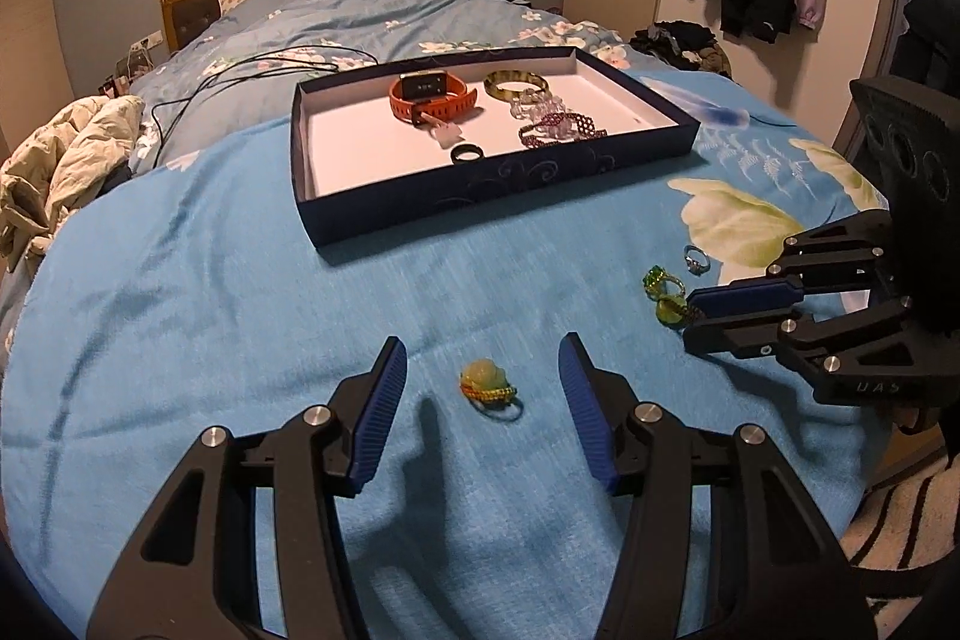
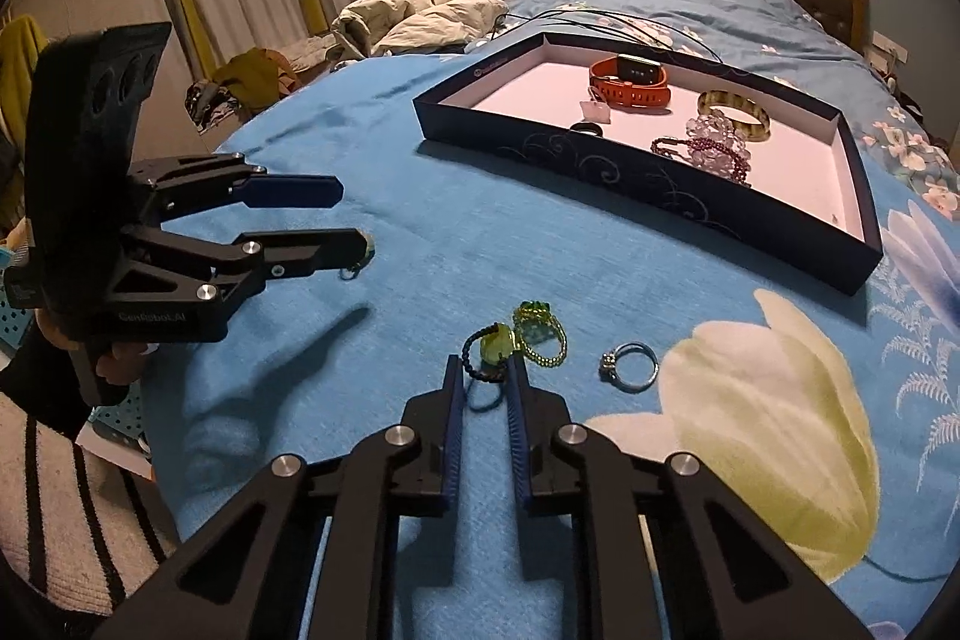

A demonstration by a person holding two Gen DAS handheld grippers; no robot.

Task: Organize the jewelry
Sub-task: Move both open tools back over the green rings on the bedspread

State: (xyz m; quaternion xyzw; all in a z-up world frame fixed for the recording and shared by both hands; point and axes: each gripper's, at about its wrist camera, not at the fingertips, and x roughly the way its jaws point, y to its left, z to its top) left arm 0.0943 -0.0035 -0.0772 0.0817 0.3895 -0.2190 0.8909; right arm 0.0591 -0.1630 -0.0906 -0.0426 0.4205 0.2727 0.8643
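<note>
Hovering low over the blue blanket (image 1: 240, 340), left gripper (image 1: 483, 361) spreading wide around a pale bead ring (image 1: 489, 385), pads clear of it. Pinching a black-corded yellow ring (image 2: 493, 347) beside a green ring (image 2: 536, 331) and a silver ring (image 2: 630, 365), right gripper (image 2: 483, 370) pressing nearly closed. Sitting beyond, tray (image 2: 660, 196) holding watch (image 2: 630, 79), bangle (image 2: 735, 112) and bracelets (image 2: 708, 148).

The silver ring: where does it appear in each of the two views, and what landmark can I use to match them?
Left wrist view: silver ring at right of centre, on the blanket, beyond the green rings.
Right wrist view: silver ring lower centre, right of the green rings.
Shared landmark: the tray lies beyond the ring in both.
</note>
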